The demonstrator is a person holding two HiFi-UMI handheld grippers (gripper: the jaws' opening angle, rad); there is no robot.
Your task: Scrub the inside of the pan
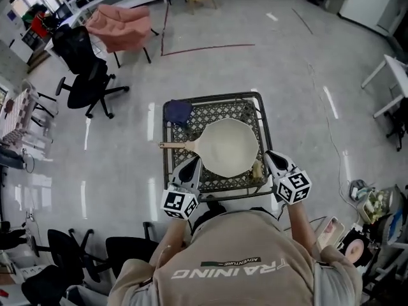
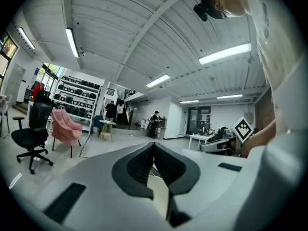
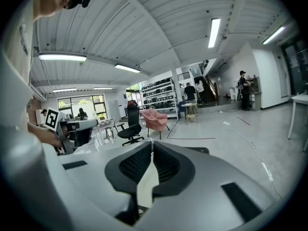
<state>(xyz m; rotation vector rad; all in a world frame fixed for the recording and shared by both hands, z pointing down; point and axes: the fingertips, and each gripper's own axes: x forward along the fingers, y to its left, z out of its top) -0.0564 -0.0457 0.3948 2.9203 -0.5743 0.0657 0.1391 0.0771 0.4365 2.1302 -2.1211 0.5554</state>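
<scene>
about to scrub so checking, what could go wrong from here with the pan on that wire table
The left gripper and right gripper are both shut and empty, so the round cream pan with a wooden handle sits unheld on the black wire-mesh table and may slide.
The yellowish sponge lies near the table's right edge; a closed gripper could nudge it off.

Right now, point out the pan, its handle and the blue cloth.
pan (image 1: pixel 231 146): head view, middle of its cream inside.
handle (image 1: pixel 175 145): head view, midway along the wooden grip.
blue cloth (image 1: pixel 179 112): head view, centre of the fabric.
</scene>
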